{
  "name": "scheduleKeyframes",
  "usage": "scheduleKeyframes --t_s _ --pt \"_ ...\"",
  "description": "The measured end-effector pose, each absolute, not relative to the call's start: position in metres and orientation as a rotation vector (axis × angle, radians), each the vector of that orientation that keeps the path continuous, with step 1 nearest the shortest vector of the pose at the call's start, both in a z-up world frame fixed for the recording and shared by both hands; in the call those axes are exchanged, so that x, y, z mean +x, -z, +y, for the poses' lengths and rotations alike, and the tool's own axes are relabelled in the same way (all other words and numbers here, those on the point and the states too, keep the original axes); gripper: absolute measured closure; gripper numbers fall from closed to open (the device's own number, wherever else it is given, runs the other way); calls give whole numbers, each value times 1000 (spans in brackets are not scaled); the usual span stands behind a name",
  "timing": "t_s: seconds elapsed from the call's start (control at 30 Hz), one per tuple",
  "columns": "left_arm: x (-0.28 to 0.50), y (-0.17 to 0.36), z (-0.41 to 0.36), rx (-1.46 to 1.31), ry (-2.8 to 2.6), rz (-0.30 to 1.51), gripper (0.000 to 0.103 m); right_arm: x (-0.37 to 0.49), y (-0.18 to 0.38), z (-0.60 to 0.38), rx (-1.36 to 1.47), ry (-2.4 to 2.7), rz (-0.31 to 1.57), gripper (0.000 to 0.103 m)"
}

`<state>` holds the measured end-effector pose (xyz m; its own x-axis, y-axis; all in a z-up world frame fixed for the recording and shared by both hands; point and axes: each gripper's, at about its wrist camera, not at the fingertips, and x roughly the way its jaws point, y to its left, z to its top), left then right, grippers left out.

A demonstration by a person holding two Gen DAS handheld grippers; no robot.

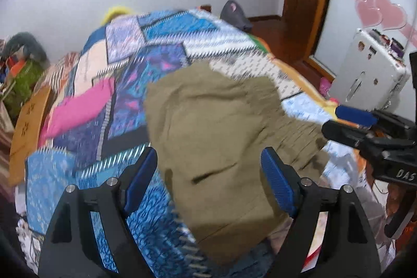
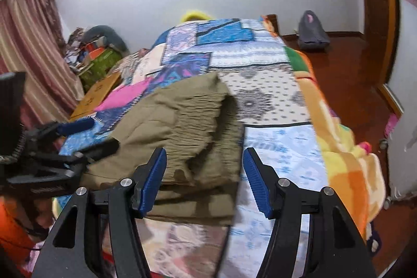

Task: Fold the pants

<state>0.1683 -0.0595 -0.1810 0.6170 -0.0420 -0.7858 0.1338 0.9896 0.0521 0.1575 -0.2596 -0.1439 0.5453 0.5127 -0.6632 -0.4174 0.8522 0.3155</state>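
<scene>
Pants [image 1: 216, 127] lie soft and limp on the bed [image 2: 273, 85] (likely light), best pinched at an edge; left gripper [image 1: 208, 181] and right gripper [image 2: 204, 179] both gape empty.

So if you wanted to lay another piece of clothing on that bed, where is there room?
The widest free patch is the white and pale-blue quilt to the right of the khaki pants, bordered by the orange blanket at the bed's edge. The far blue patchwork beyond the pants is also open. The left side is crowded: pink garment, wooden board, piled clutter.

pants [image 1: 213, 127] | olive-khaki | folded, rumpled | lying on patchwork bedspread [image 1: 146, 48]
</scene>
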Motion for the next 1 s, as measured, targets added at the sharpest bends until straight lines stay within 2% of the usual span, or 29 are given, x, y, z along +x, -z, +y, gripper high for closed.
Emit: scheduleKeyframes --t_s 0.23,0.47,0.57,0.8,1.0 --pt "153 218 -52 87 145 968 20 158 184 -245 48 -532 909 44" --pt "147 196 -33 68 156 951 20 146 173 -261 94 -483 918 41" --pt "146 180 -21 91 121 903 17 138 168 -263 95 -459 903 41" --pt "181 166 14 111 36 855 17 132 168 -259 102 -461 922 41" --pt "225 187 14 154 46 899 17 138 188 -249 76 -440 938 41"
